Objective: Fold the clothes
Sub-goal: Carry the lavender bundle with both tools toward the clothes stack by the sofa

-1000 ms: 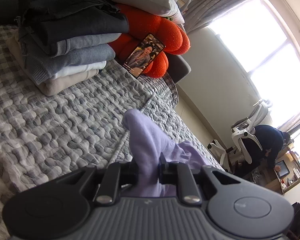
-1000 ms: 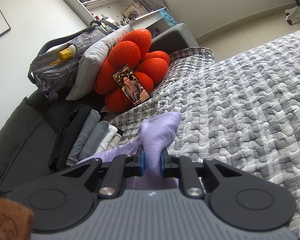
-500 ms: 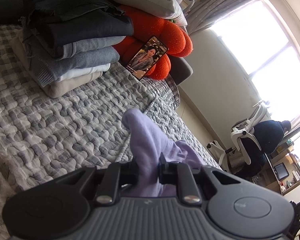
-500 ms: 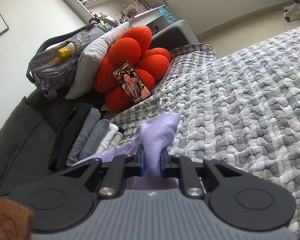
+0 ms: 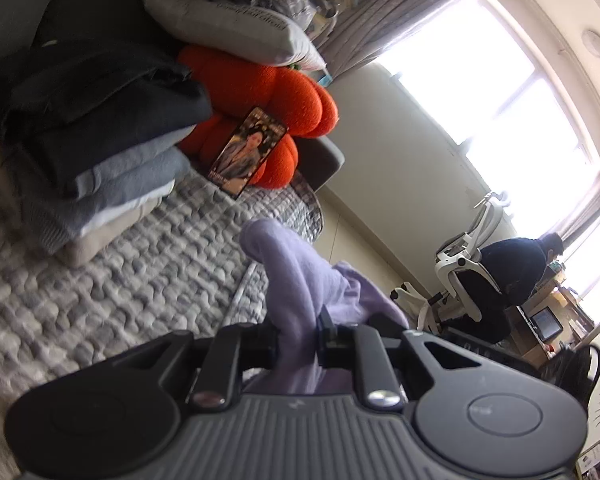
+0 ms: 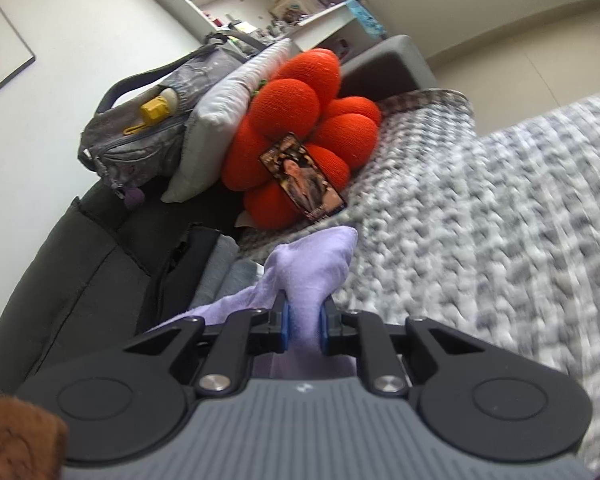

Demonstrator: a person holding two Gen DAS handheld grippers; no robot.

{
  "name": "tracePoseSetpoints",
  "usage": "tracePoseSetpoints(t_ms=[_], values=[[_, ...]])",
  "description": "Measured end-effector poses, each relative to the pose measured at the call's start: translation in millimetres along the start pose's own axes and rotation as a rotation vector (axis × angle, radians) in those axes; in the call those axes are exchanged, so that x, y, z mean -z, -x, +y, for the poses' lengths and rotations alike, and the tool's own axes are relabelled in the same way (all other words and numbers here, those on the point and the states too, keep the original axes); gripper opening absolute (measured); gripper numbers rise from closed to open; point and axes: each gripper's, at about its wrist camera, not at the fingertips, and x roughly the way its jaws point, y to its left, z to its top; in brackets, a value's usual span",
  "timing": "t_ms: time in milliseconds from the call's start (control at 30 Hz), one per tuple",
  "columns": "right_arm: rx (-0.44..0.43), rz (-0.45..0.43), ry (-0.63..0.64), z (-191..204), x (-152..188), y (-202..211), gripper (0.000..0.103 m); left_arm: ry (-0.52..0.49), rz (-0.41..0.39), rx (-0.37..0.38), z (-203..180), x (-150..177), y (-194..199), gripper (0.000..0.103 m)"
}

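Note:
A lilac garment (image 5: 296, 276) is pinched in both grippers and held above the grey patterned quilt (image 5: 140, 280). My left gripper (image 5: 299, 330) is shut on a bunched fold of it. My right gripper (image 6: 303, 330) is shut on another bunched part of the lilac garment (image 6: 312, 268), and more of the cloth trails off to its left. A stack of folded clothes (image 5: 100, 140) in dark, grey, white and beige lies on the quilt to the left; it shows edge-on in the right wrist view (image 6: 224, 272).
An orange flower cushion (image 6: 300, 136) with a phone (image 6: 302, 178) leaning on it, a grey pillow (image 6: 228, 120) and a grey bag (image 6: 156, 120) stand at the sofa's back. A person sits in an office chair (image 5: 472, 268) by the window. The quilt (image 6: 500, 220) spreads right.
Both grippers have moved forward toward the cushion and the stack with the lilac garment still held. The views are blurred with motion and tilted further.

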Motion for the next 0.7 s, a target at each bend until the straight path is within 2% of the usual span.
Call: tracePoseSetpoints(t_ms=[167,400,700], values=[[-0.077,0.008,0.060,17.3,-27.0,-17.4,0.017,-0.052,-0.068,0.027,-7.2,-24.2,10.4,0.017],[-0.231,0.059,0.161,48.8,-72.6,-55.1,0.017,-0.113,-0.167,0.044,-14.7,-64.1,25.7,0.016],[-0.309,0.089,0.326,110.9,-120.2,-103.4,0.017,-0.135,-0.306,0.037,-16.2,-112.4,35.2,0.016]])
